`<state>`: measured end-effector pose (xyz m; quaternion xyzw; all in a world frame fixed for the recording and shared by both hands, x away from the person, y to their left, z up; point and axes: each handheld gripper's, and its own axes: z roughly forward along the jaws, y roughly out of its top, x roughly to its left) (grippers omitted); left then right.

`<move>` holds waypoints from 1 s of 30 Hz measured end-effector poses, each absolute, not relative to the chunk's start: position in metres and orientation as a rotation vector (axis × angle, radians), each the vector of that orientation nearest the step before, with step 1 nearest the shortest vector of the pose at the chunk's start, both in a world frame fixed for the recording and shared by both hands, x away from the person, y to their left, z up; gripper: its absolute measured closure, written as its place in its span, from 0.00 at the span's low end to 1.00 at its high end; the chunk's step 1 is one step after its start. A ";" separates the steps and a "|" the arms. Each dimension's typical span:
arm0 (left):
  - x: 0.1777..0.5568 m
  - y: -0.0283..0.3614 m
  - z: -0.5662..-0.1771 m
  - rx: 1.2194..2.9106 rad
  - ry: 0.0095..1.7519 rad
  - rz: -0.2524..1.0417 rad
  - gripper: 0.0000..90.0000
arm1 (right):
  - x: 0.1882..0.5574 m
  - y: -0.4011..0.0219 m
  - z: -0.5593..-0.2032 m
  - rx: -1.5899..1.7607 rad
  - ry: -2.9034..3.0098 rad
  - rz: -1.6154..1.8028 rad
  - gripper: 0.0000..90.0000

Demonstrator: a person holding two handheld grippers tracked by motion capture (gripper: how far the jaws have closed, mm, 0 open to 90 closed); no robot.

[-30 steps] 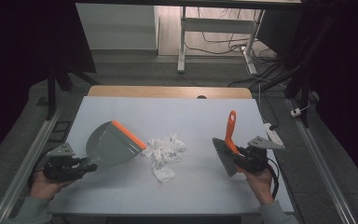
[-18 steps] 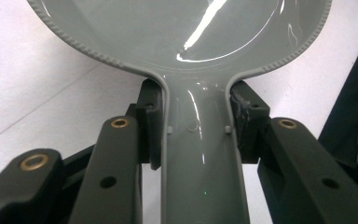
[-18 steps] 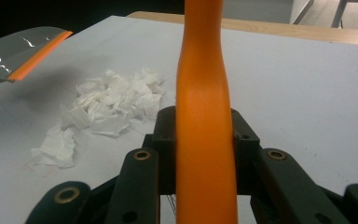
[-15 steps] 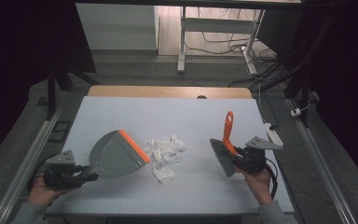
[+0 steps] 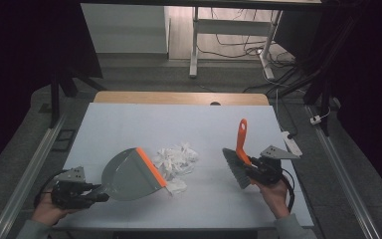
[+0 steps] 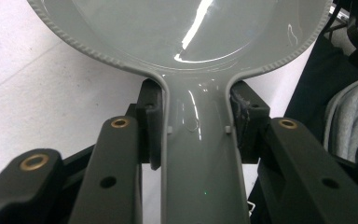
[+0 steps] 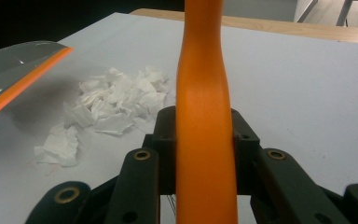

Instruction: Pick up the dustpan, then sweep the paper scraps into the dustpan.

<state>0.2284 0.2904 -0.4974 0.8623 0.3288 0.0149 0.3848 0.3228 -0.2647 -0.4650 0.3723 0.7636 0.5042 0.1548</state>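
Observation:
A grey dustpan with an orange lip is held by its handle in my left gripper, which is shut on it at the table's front left. The pan's lip lies close beside a heap of torn white paper scraps in the middle of the table. My right gripper is shut on the orange handle of a hand brush, whose grey bristles point toward the scraps from the right, a short gap away.
The white table top ends in a wooden strip at the far side. A white bar-shaped object lies at the right edge. Metal rails run along both sides, with desk legs and cables on the floor beyond.
The left gripper has drawn back toward the front edge and swung the dustpan right, bringing its orange lip up to the scraps. The brush has barely moved.

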 end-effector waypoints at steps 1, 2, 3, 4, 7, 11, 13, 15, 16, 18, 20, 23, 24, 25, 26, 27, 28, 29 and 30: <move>0.228 0.290 -0.498 2.200 0.840 0.039 0.69 | 0.323 -0.263 -0.465 1.064 2.193 1.444 0.78; 0.228 0.290 -0.498 2.204 0.843 0.043 0.69 | 0.323 -0.263 -0.465 1.062 2.193 1.443 0.78; 0.227 0.290 -0.498 2.208 0.843 0.045 0.69 | 0.323 -0.262 -0.465 1.060 2.193 1.442 0.78; 0.227 0.290 -0.498 2.208 0.846 0.047 0.69 | 0.324 -0.261 -0.465 1.060 2.194 1.441 0.78; 0.225 0.291 -0.497 2.210 0.863 0.051 0.69 | 0.324 -0.260 -0.465 1.059 2.196 1.444 0.78; 0.221 0.290 -0.494 2.236 0.849 0.067 0.69 | 0.326 -0.257 -0.465 1.062 2.200 1.451 0.78; 0.219 0.288 -0.494 2.253 0.842 0.078 0.69 | 0.328 -0.255 -0.465 1.061 2.201 1.451 0.78; 0.218 0.288 -0.495 2.267 0.839 0.082 0.69 | 0.329 -0.254 -0.464 1.060 2.201 1.452 0.78; 0.218 0.288 -0.495 2.270 0.843 0.082 0.69 | 0.330 -0.252 -0.463 1.062 2.199 1.455 0.78; 0.218 0.289 -0.496 2.282 0.850 0.084 0.69 | 0.331 -0.251 -0.462 1.067 2.200 1.456 0.78; 0.217 0.289 -0.497 2.277 0.875 0.092 0.69 | 0.335 -0.246 -0.462 1.062 2.209 1.458 0.78; 0.217 0.288 -0.496 2.302 0.881 0.108 0.69 | 0.340 -0.241 -0.462 1.065 2.216 1.453 0.78; 0.217 0.288 -0.497 2.304 0.880 0.109 0.69 | 0.341 -0.239 -0.461 1.065 2.217 1.451 0.78; 0.217 0.288 -0.497 2.308 0.879 0.109 0.69 | 0.341 -0.239 -0.461 1.065 2.217 1.451 0.78; 0.217 0.287 -0.497 2.307 0.884 0.111 0.69 | 0.344 -0.235 -0.460 1.062 2.219 1.452 0.78; 0.217 0.287 -0.497 2.309 0.888 0.116 0.69 | 0.345 -0.234 -0.459 1.058 2.220 1.448 0.78; 0.217 0.286 -0.496 2.310 0.894 0.119 0.69 | 0.347 -0.232 -0.458 1.059 2.216 1.453 0.78; 0.218 0.286 -0.496 2.315 0.899 0.121 0.69 | 0.347 -0.232 -0.458 1.059 2.216 1.453 0.78; 0.218 0.285 -0.496 2.314 0.906 0.123 0.69 | 0.348 -0.231 -0.457 1.063 2.215 1.450 0.78</move>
